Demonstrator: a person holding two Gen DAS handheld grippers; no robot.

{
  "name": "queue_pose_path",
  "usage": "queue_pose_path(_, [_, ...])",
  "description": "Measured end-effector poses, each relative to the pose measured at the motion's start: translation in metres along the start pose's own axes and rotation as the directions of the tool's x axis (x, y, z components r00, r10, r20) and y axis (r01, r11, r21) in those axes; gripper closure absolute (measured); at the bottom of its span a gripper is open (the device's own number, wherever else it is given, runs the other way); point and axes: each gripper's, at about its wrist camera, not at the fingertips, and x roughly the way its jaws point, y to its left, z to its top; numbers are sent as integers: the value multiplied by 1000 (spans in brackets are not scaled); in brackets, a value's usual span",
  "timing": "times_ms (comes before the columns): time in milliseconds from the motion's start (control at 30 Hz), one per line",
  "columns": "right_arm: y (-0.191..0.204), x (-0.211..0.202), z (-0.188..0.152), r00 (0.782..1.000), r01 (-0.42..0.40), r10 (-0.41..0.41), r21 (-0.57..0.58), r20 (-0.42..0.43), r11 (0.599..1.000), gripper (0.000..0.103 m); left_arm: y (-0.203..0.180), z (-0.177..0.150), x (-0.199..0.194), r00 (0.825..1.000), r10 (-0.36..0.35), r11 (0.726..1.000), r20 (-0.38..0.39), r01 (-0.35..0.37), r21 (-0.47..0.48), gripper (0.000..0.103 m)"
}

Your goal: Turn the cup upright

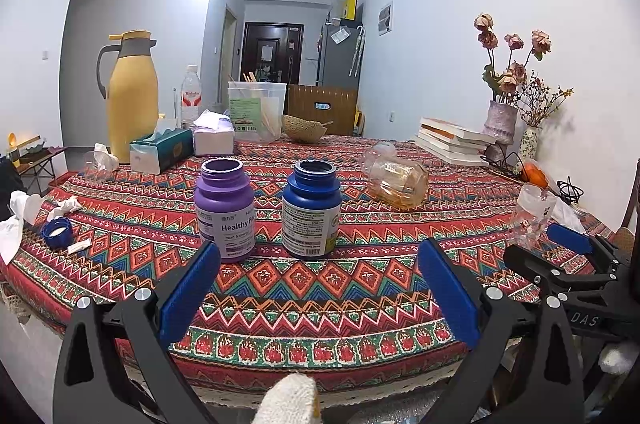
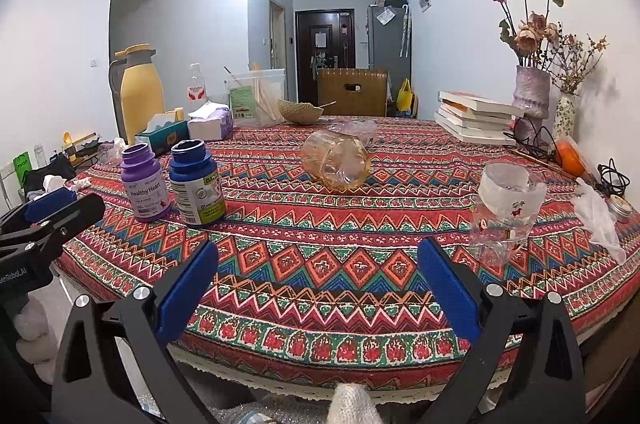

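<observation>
An amber glass cup [image 1: 396, 180] [image 2: 336, 160] lies on its side in the middle of the patterned tablecloth [image 1: 320, 288] [image 2: 320, 264]. In the right wrist view its mouth faces toward me. My left gripper [image 1: 320, 264] hovers open over the table's near edge, well short of the cup, with nothing between its blue pads [image 1: 188, 288]. My right gripper [image 2: 318, 260] is also open and empty at the near edge, with the cup straight ahead and farther back. Each gripper shows at the side of the other's view.
An open purple bottle [image 1: 224, 208] and an open blue bottle [image 1: 312, 208] stand left of the cup. A clear plastic cup with a white band [image 2: 504, 212] stands near right. Tissue boxes, a yellow jug [image 1: 132, 96], books [image 2: 472, 116] and vases line the far side.
</observation>
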Motion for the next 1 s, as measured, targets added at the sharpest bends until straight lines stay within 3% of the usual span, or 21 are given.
queue_pose_path(1000, [-2, 0, 1, 1000, 4, -4, -2, 7, 1000, 7, -1, 0, -1, 1000, 1, 1000, 4, -1, 2, 7])
